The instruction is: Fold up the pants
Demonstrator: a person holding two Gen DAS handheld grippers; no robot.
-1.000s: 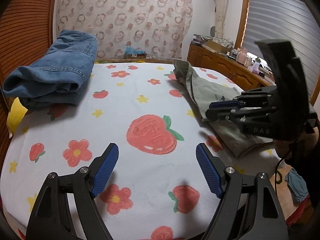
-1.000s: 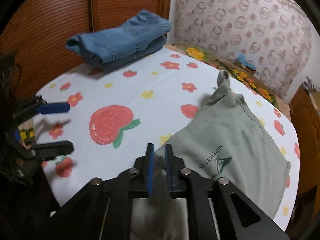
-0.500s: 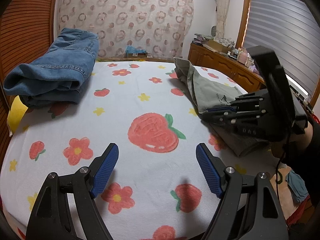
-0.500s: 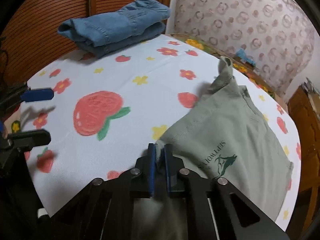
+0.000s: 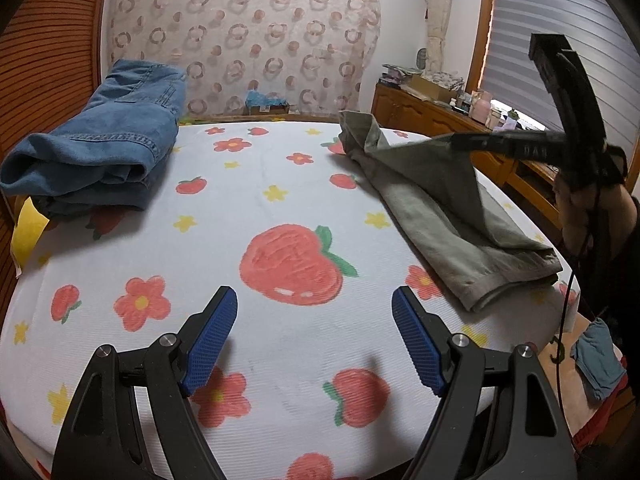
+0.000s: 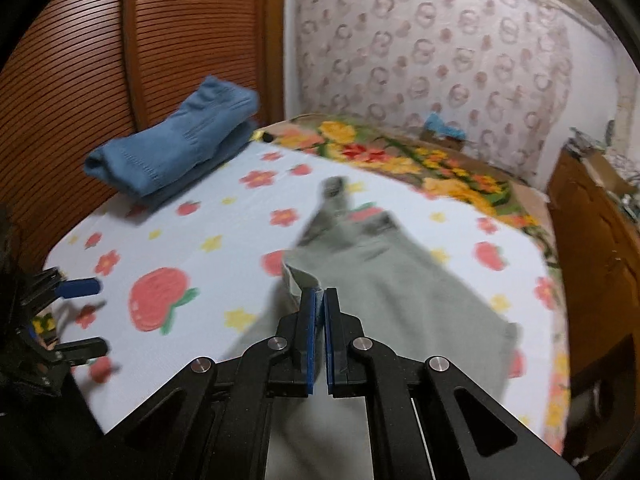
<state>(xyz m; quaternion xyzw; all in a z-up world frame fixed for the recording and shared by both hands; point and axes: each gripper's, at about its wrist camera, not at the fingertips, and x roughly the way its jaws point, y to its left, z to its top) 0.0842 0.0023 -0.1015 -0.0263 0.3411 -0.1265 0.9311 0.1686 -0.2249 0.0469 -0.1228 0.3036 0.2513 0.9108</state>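
Observation:
Grey-green pants (image 5: 436, 204) lie on the right side of the strawberry-print bed sheet (image 5: 280, 208). My right gripper (image 6: 319, 300) is shut on an edge of the grey-green pants (image 6: 384, 280) and holds that edge lifted off the bed. From the left wrist view the right gripper (image 5: 460, 142) shows as a dark tool at the right, with cloth hanging from it in a raised flap. My left gripper (image 5: 314, 340) hovers open over the sheet near the front edge, with nothing between its blue pads.
Folded blue jeans (image 5: 96, 156) lie at the far left of the bed by a ribbed wooden wall (image 6: 180, 40). A wooden dresser (image 5: 440, 116) with clutter stands to the right. A patterned curtain (image 5: 248, 40) hangs behind. Clothes lie on the floor (image 5: 598, 364) at lower right.
My right gripper closed on the edge of the grey-green pants and rose with it, pulling the cloth up into a flap. The left gripper stayed still.

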